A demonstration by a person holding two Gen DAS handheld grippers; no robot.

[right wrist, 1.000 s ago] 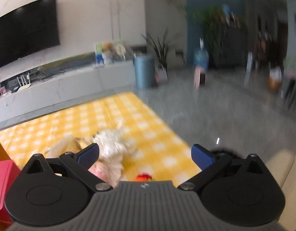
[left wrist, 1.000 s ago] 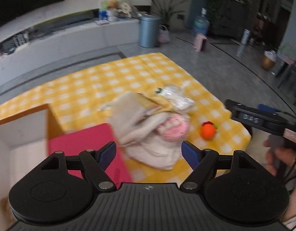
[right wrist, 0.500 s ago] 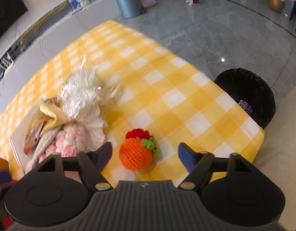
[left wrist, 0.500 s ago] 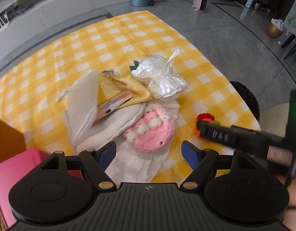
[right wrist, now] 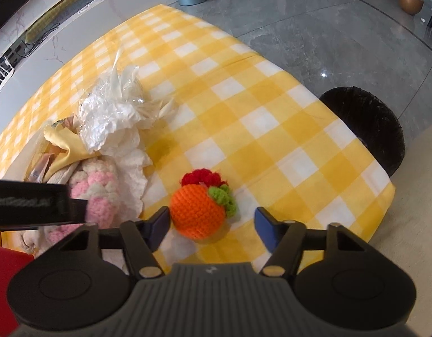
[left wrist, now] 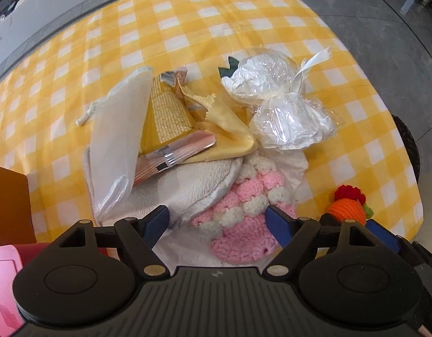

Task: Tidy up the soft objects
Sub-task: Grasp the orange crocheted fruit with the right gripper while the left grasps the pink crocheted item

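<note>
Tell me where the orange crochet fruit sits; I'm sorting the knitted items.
The orange crochet fruit lies alone on the checked tablecloth near its corner, right of the pink crochet piece, between the right gripper fingers.

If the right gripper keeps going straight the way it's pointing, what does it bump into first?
Most likely the orange crochet fruit. It sits between the closing jaws of the right gripper, nearer the left finger, untouched as yet. Depth is hard to judge.

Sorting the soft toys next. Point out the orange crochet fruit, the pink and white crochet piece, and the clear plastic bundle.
orange crochet fruit (right wrist: 197,213), right wrist view, orange body.
pink and white crochet piece (left wrist: 244,221), left wrist view, centre stitches.
clear plastic bundle (left wrist: 275,98), left wrist view, near its tied waist.
</note>
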